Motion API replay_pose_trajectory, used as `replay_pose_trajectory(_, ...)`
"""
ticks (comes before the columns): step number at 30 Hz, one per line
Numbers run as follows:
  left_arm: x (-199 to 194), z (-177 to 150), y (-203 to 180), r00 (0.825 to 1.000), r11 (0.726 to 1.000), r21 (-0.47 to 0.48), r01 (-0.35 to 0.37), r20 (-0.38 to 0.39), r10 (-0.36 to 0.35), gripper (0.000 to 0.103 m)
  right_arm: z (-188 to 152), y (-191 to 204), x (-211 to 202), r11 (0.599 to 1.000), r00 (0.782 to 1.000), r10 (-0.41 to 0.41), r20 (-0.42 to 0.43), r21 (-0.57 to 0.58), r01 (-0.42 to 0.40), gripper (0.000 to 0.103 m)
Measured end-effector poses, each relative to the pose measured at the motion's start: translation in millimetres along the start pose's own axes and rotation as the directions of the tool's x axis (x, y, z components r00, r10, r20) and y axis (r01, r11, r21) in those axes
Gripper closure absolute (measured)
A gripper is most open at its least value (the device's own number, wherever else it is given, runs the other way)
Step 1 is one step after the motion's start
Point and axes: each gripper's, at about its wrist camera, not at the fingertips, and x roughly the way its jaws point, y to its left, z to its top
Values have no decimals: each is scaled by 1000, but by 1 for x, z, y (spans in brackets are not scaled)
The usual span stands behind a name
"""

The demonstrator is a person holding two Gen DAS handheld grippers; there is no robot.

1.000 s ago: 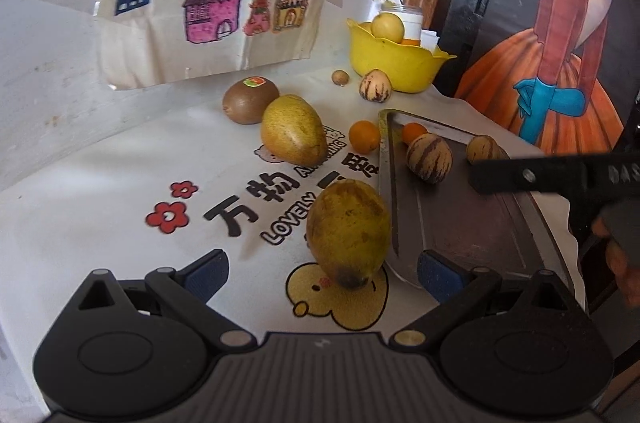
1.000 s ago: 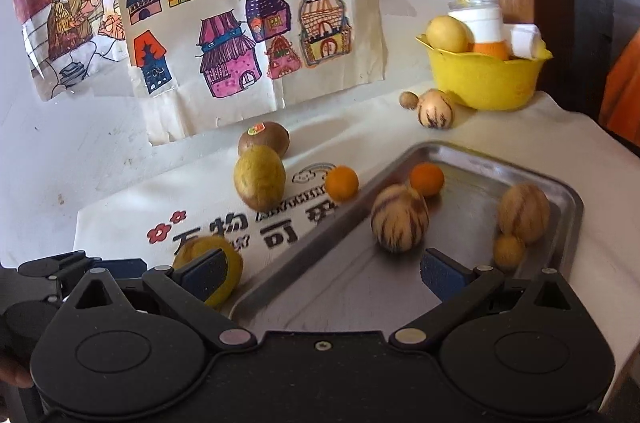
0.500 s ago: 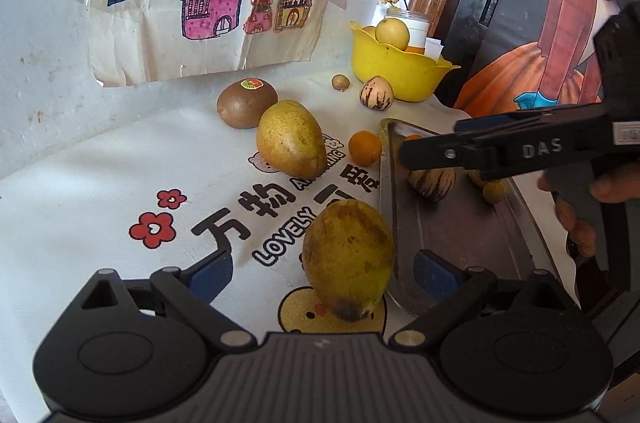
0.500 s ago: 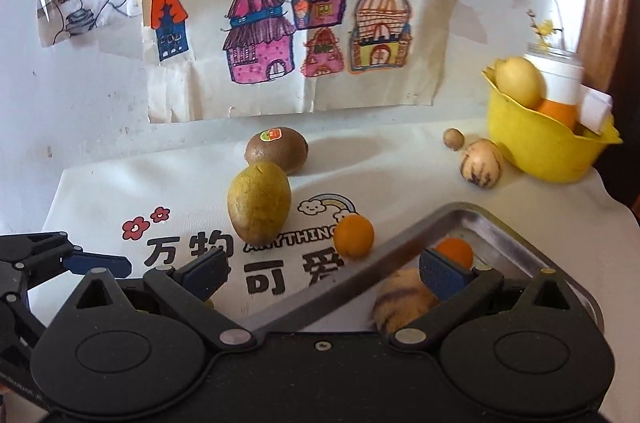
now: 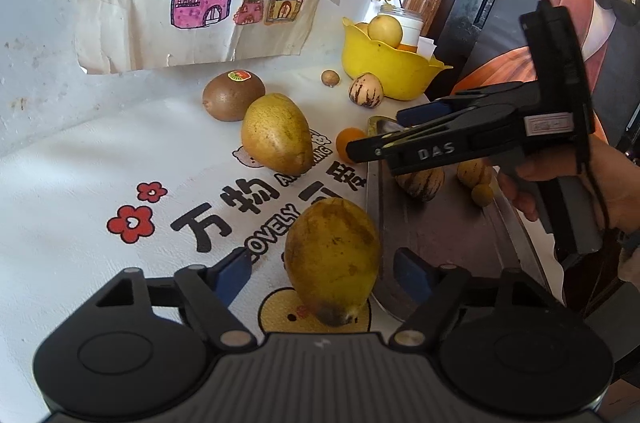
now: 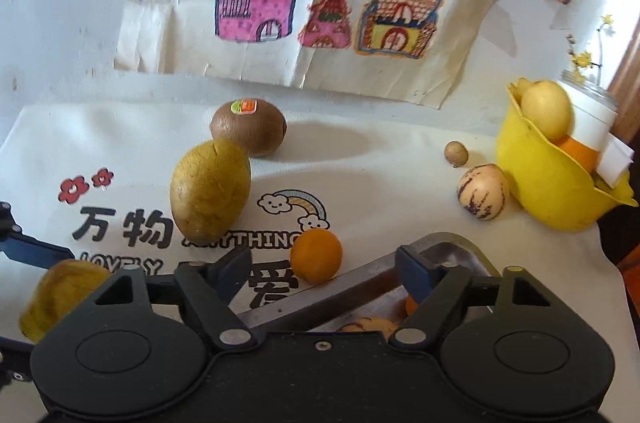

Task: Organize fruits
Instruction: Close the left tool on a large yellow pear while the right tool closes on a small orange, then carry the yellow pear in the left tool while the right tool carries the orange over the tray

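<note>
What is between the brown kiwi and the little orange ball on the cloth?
A big yellow-green mango lies between the kiwi and the small orange, as the right wrist view shows.

My left gripper [image 5: 324, 269] fills the bottom of the frame, its jaws closing around the big yellow mango [image 5: 332, 257] at lower centre, blue pads not yet pressing it. The mango lies on the white printed cloth [image 5: 80, 183], right beside the metal tray's [image 5: 448, 235] left rim. Higher, at centre, sit a second mango [image 5: 277, 133] and a kiwi [image 5: 233, 95]. From the right, my right gripper [image 5: 384, 139] reaches in over the tray toward a small orange [image 5: 347, 141], jaws closing. Striped fruit [image 5: 420, 181] lies in the tray. A yellow bowl [image 5: 384, 63] stands upper right of centre.
</note>
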Motion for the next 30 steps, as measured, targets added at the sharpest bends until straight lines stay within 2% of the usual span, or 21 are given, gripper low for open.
replay_pose_trajectory(8,3,4,6,1000,998,-59,16,1,-16,37,-2,6,17,997,999,33,-28,-65,-35,42)
replay_pose_trajectory(11,5,4,4,999,997,-67,33,-5,-34,46,-1,8,24,995,998,46,-41,-82,-49,45)
replay_pose_trajectory(19,8,7,6,1000,993,-116,14,3,-13,47,0,5,26,996,999,45,-29,-69,-47,56)
replay_pose_trajectory(23,7,8,10,1000,989,-150,-14,13,16,47,-1,4,26,997,999,20,-28,-69,-22,67)
replay_pose_trajectory(28,8,9,12,999,984,-178,-23,20,26,47,-3,10,23,996,1000,2,-19,-93,-3,69)
replay_pose_trajectory(30,8,9,12,999,983,-181,-27,23,31,47,-5,13,20,995,1000,20,-17,-95,-22,69)
